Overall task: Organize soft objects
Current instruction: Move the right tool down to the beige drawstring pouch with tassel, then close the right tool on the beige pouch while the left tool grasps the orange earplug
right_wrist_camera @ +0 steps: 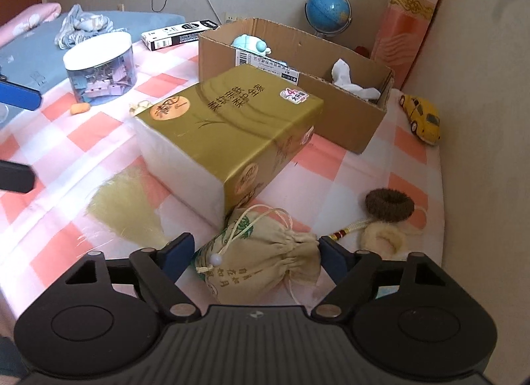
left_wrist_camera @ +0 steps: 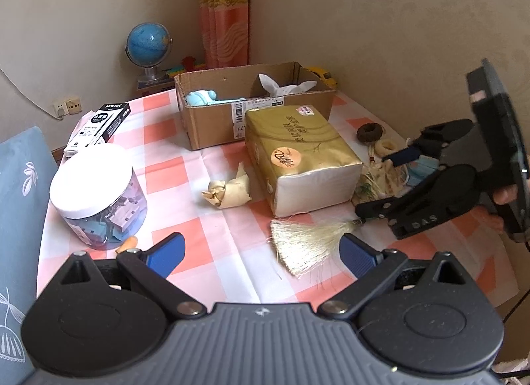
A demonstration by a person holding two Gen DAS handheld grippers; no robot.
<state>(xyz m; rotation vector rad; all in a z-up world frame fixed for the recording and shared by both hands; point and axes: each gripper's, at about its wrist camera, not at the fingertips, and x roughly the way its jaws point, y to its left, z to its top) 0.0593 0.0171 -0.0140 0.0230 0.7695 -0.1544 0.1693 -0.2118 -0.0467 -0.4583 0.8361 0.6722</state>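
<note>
My right gripper [right_wrist_camera: 255, 254] is open and straddles a beige drawstring pouch [right_wrist_camera: 265, 262] lying on the checked tablecloth. Its blue pads stand right at the pouch's two sides without visibly squeezing it. From the left wrist view, the right gripper [left_wrist_camera: 384, 183] sits beside the gold tissue pack [left_wrist_camera: 301, 160]. My left gripper [left_wrist_camera: 263, 254] is open near the table's front edge. The fringe of a pale tassel [left_wrist_camera: 304, 246] reaches between its fingers, untouched. A cardboard box [left_wrist_camera: 212, 123] behind the tissue pack holds a light-blue plush toy [left_wrist_camera: 200, 97] and a white cloth [left_wrist_camera: 285, 87].
A crumpled beige cloth [left_wrist_camera: 228, 191] lies left of the tissue pack. A brown scrunchie [right_wrist_camera: 389, 204] and a cream one [right_wrist_camera: 381, 239] lie to the right, with a blue face mask [left_wrist_camera: 420, 169]. A clip jar [left_wrist_camera: 96, 196], black-white carton [left_wrist_camera: 99, 126], globe [left_wrist_camera: 149, 42] and yellow toy car [right_wrist_camera: 422, 118] ring the table.
</note>
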